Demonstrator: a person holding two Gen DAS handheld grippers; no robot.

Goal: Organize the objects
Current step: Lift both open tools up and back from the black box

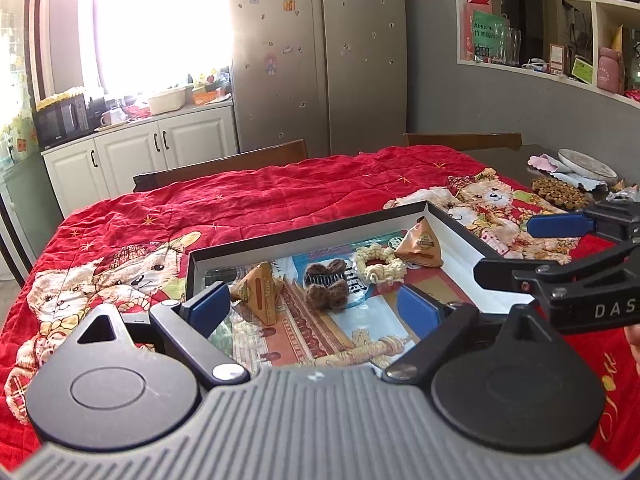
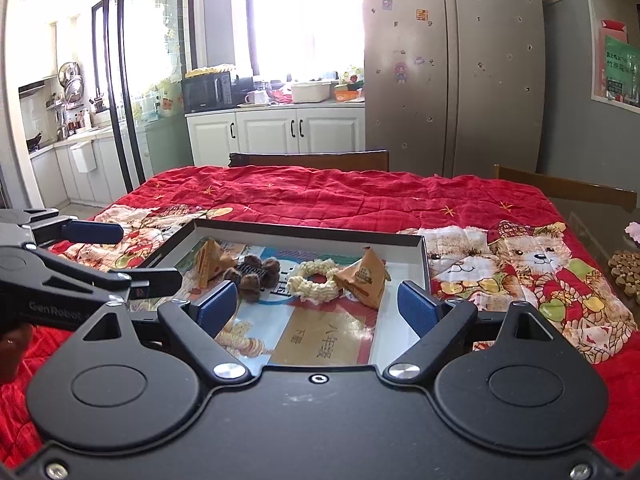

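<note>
Tray [image 2: 304,230] on red-quilted bench [image 2: 360,196], holding two paper pyramids, brown hair clip [image 2: 256,276], cream scrunchie [image 2: 314,284], all ahead of and between right gripper [image 2: 318,306] fingers, spread, empty, left gripper [image 1: 316,304] likewise parted, clip just beyond its fingertips.

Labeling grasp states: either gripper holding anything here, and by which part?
Nothing held. Left gripper and right gripper both hover open over the tray, jaws spread and empty; the hair clip, scrunchie and packets lie untouched.

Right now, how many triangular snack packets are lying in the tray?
2. One triangular packet lies at the tray's left end beside the brown hair clip; the other packet lies right of the cream scrunchie. None looks hidden.
</note>
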